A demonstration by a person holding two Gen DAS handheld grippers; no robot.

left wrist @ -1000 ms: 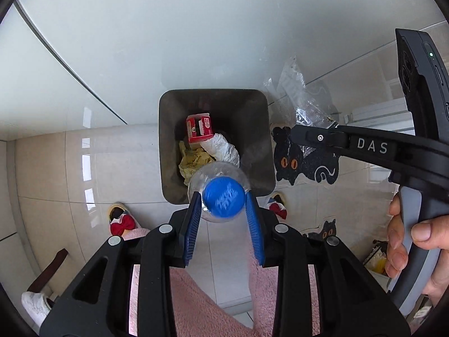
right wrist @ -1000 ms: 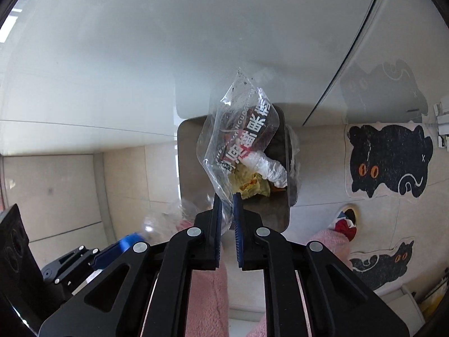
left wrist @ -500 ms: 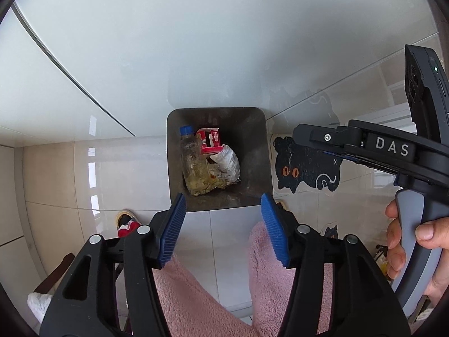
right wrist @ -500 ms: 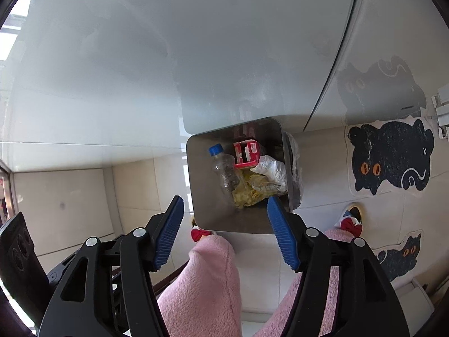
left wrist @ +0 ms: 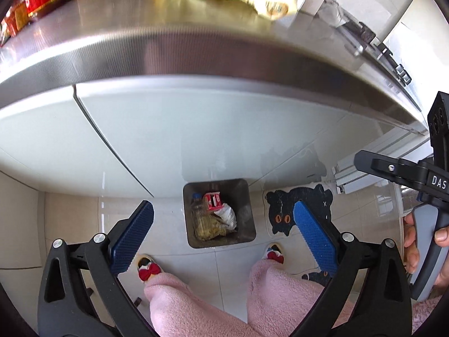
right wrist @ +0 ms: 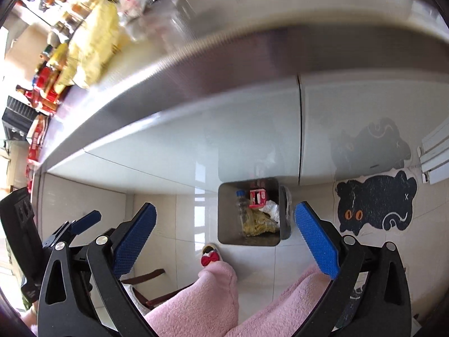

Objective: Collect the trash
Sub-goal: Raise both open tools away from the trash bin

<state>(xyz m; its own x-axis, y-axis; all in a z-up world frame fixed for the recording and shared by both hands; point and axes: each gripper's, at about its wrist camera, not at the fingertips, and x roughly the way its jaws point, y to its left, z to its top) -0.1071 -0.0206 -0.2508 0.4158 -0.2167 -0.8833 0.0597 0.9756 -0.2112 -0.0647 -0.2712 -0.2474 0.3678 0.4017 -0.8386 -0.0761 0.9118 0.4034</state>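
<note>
This was a home kitchen: a brushed-steel counter (left wrist: 196, 53) ran above glossy white cabinet doors (left wrist: 196, 129), red and yellow food packets (right wrist: 84, 42) crowded it, and a black cat-shaped mat (right wrist: 376, 205) lay on the cream floor tiles (left wrist: 70, 224) beside a small grey square trash bin (left wrist: 247, 213).

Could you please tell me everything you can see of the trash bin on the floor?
The trash bin is a square, open-topped container with dark grey, metallic-looking walls and rounded corners. It stands upright on the pale tiled floor, close against the white cabinet front, beside a black cat-shaped mat. Inside lie a clear plastic bottle with a blue cap, a red carton, crumpled white paper and yellowish wrapping. Nothing is gripping it.
</note>
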